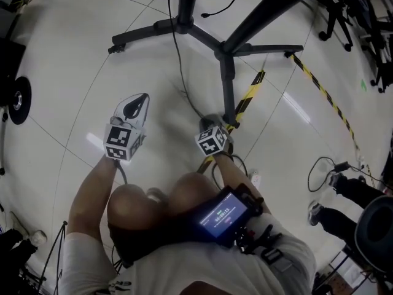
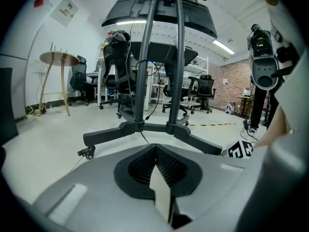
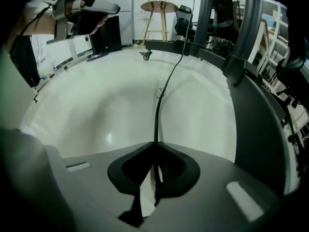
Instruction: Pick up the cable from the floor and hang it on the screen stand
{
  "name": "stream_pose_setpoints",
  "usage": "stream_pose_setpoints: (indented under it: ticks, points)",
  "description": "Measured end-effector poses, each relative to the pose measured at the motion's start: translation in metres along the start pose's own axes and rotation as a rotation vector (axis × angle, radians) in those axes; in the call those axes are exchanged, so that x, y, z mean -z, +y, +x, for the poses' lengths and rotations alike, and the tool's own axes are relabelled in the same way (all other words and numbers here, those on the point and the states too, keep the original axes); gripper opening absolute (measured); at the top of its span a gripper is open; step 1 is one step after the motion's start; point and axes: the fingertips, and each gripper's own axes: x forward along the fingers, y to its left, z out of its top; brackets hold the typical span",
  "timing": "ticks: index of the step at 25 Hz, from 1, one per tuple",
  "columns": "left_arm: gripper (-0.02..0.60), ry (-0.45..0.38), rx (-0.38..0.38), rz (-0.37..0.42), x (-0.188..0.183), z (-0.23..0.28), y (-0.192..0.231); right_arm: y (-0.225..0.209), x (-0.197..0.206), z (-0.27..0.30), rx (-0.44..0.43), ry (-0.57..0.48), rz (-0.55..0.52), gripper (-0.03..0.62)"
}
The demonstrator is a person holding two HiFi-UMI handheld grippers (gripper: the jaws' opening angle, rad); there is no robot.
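Observation:
A thin black cable (image 1: 180, 66) comes down from the screen stand (image 1: 184, 24) and runs across the pale floor to my right gripper (image 1: 212, 124). In the right gripper view the cable (image 3: 159, 103) leads straight into that gripper (image 3: 155, 148), whose jaws are shut on it. My left gripper (image 1: 137, 101) hangs to the left of the cable, apart from it. In the left gripper view it (image 2: 155, 150) is shut with nothing between its pads, and it faces the stand's black legs (image 2: 140, 127) and twin posts.
A second dark stand post (image 1: 228, 82) stands just beyond my right gripper, beside yellow-black floor tape (image 1: 250, 92). Office chairs (image 1: 347, 8) crowd the far right. Another person's shoes (image 1: 318, 211) and a loose cable loop lie at the right. A round wooden stool (image 3: 159, 6) stands far back.

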Motion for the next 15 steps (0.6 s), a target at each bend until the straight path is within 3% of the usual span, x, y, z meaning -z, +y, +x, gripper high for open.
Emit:
stream_pose_setpoints:
  ticks: [8,15]
  points:
    - [0.002,0.006,-0.024,0.0,-0.032,-0.009,0.005,-0.009,-0.047,-0.072,0.009,-0.08,0.02,0.035]
    - [0.003,-0.008,-0.038,-0.008,-0.146,-0.048,-0.006,-0.036,-0.127,-0.211,0.041,-0.153,0.004,0.035]
